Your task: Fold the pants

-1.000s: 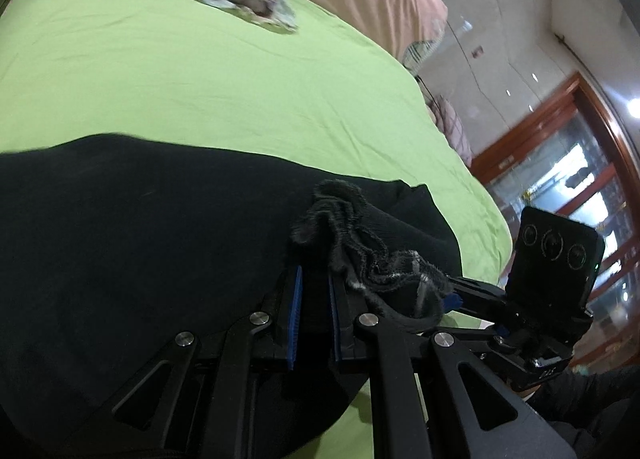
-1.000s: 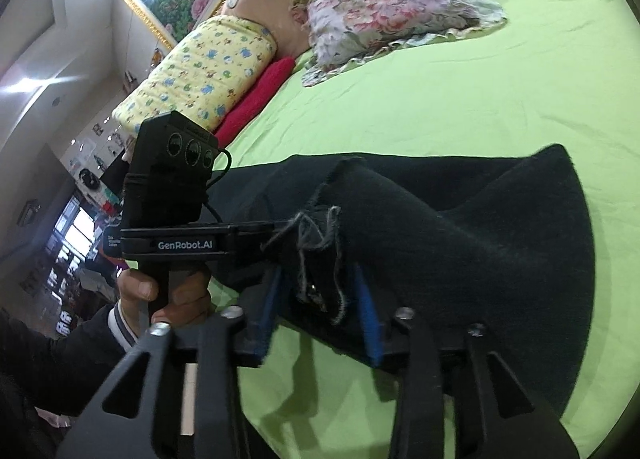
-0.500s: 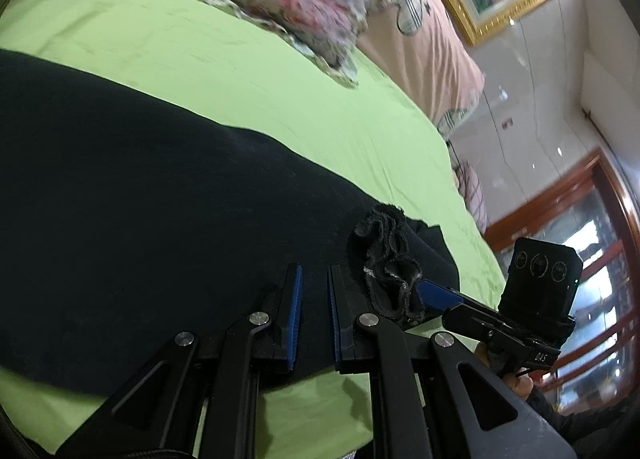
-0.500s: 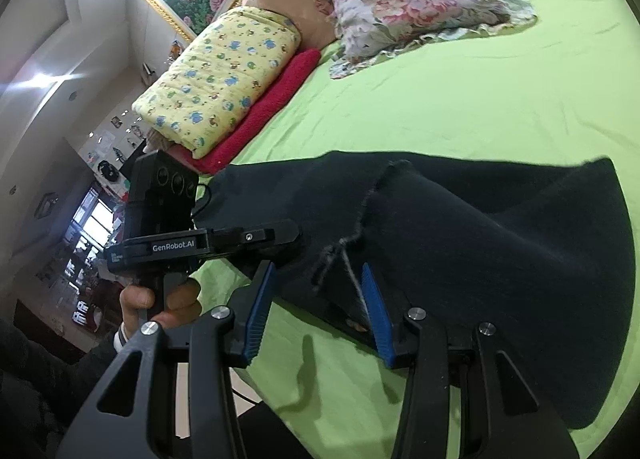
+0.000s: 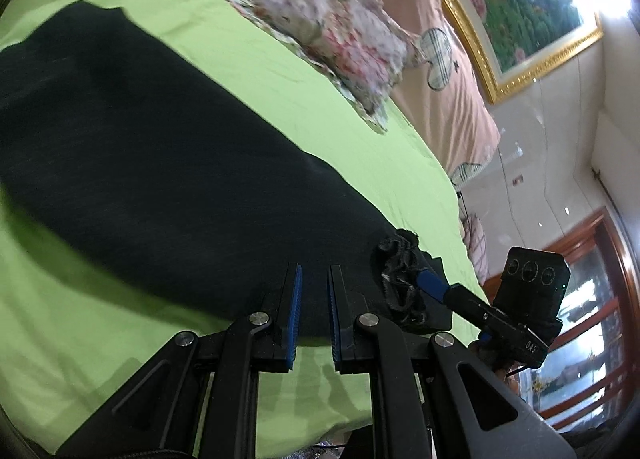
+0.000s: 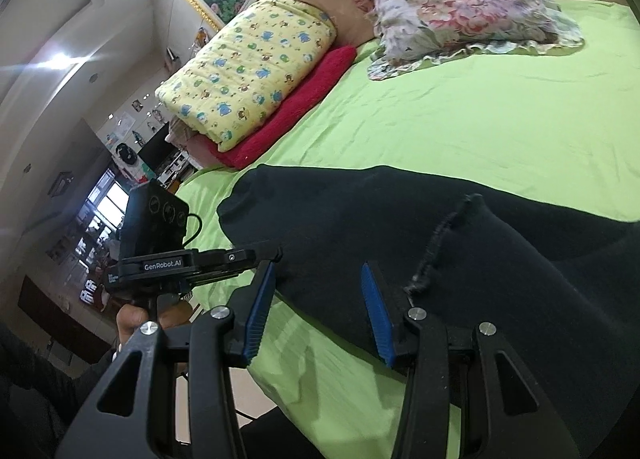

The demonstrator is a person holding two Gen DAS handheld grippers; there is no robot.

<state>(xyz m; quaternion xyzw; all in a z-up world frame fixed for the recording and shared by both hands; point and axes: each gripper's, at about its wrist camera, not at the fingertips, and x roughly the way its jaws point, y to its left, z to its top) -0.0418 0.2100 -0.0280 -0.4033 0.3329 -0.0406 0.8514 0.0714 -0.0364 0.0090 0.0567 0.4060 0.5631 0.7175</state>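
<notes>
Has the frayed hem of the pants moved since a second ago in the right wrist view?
Yes. The frayed hem sat between the right gripper's fingers; now it lies outside them to the right on the green sheet, and nothing is gripped.

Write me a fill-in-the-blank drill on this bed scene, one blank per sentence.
The pants being folded are ___ in colour.
They lie on a ___ bedsheet.
The yellow patterned pillow rests on a ___ cushion.
The right gripper has its jaws ___.
Missing words: black; green; red; open.
</notes>
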